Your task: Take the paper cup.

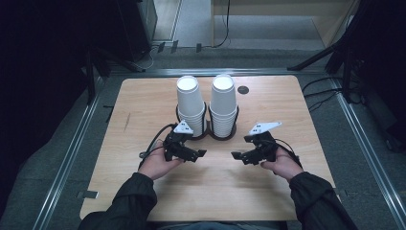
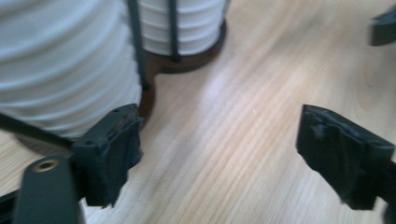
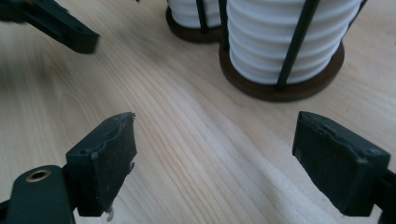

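Observation:
Two tall stacks of white paper cups stand side by side in a dark wire holder on the wooden table: the left stack [image 1: 190,103] and the right stack [image 1: 223,104]. My left gripper [image 1: 197,155] hovers just in front of the left stack, pointing right, open and empty. My right gripper [image 1: 239,157] faces it from the other side, in front of the right stack, also open with nothing between its jaws. In the left gripper view [image 2: 219,158] the nearer cup stack [image 2: 60,60] looms at the upper left. In the right gripper view [image 3: 215,163] a cup stack [image 3: 285,37] stands at the upper right.
The cup holder's brown base [image 3: 285,88] and thin black rods [image 3: 294,42] ring each stack. A small black round cap [image 1: 243,89] lies behind the right stack. Bare wood [image 1: 215,187] lies between the grippers and the near edge. Dark stands and cables surround the table.

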The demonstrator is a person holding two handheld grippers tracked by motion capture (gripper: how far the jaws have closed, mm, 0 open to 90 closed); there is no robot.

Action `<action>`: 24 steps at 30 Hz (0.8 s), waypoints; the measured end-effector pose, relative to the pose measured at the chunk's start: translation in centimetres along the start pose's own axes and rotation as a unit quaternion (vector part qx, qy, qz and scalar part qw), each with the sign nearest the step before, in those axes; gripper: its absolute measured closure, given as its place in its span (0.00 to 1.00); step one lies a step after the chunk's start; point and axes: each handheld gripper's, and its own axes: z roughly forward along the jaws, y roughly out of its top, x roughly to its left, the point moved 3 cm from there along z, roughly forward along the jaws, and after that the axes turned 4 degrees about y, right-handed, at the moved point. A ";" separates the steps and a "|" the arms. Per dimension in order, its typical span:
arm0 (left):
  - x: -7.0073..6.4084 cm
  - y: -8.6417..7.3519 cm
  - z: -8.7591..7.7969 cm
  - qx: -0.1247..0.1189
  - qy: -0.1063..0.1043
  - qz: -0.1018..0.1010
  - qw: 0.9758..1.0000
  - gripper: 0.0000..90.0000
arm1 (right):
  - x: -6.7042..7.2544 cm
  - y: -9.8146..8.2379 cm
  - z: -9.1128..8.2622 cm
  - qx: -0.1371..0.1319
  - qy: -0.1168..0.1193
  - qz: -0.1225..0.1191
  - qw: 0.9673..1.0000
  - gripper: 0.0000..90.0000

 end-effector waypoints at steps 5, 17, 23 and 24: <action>-0.1 -0.3 -0.5 0.003 -0.044 0.019 0.999 0.17 | 0.1 0.6 -0.6 -0.003 0.019 0.006 1.000 0.15; -1.7 0.0 -1.1 0.007 -0.104 0.023 0.994 0.49 | -0.4 1.7 -1.6 -0.007 0.061 0.012 0.998 0.29; -1.7 0.2 -1.3 -0.004 -0.107 0.014 0.994 0.53 | -0.4 1.9 -1.7 -0.003 0.071 0.014 0.997 0.39; -1.8 0.2 -1.4 -0.009 -0.113 0.014 0.993 0.55 | -0.4 1.8 -1.7 0.002 0.070 0.014 0.997 0.41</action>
